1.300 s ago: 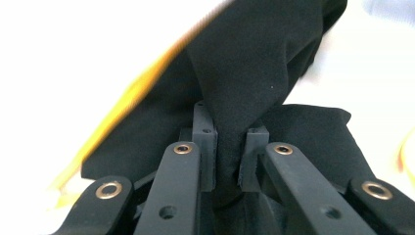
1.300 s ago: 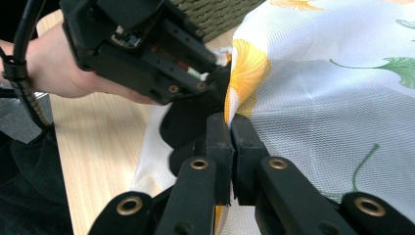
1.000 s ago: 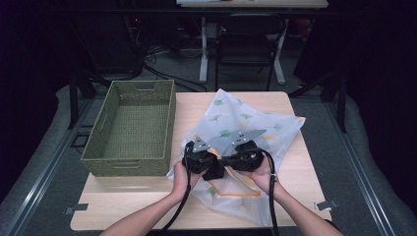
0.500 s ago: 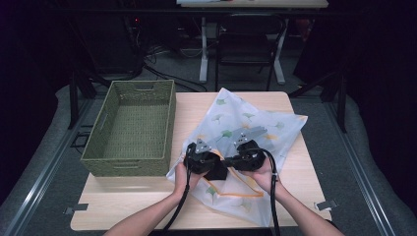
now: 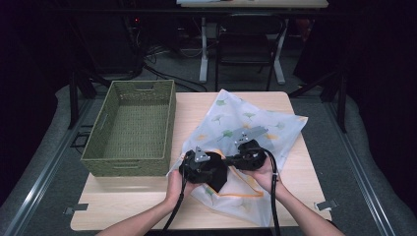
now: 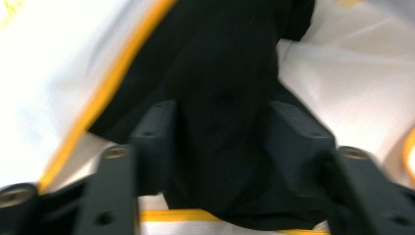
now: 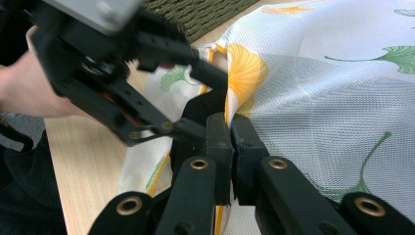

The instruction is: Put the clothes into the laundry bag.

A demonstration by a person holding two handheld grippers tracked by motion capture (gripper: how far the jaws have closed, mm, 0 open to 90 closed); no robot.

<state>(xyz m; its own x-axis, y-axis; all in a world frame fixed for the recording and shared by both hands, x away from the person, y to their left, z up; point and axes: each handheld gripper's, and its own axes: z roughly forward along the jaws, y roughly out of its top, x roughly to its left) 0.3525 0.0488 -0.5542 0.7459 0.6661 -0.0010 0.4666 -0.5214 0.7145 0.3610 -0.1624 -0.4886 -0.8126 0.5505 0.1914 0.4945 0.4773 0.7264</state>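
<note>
A white mesh bag (image 5: 255,128) printed with green and yellow leaves, trimmed in yellow, lies on the table. My right gripper (image 7: 230,125) is shut on the bag's yellow-edged rim and holds it up. A black cloth (image 5: 219,178) sits at the bag's mouth. My left gripper (image 6: 222,117) has just been opening its jaws. They stand apart with the black cloth (image 6: 225,58) lying loose between them. In the right gripper view the left gripper (image 7: 200,103) reaches in beside the rim. Both grippers sit close together at the table's front middle.
A green woven basket (image 5: 135,128) stands at the table's left, its corner close behind the left gripper. The wooden table (image 5: 128,196) shows bare at front left. Chairs and desk legs stand beyond the far edge.
The left gripper's jaws have spread apart around the black cloth, and the cloth now sags below it. The right gripper has kept its hold and place.
</note>
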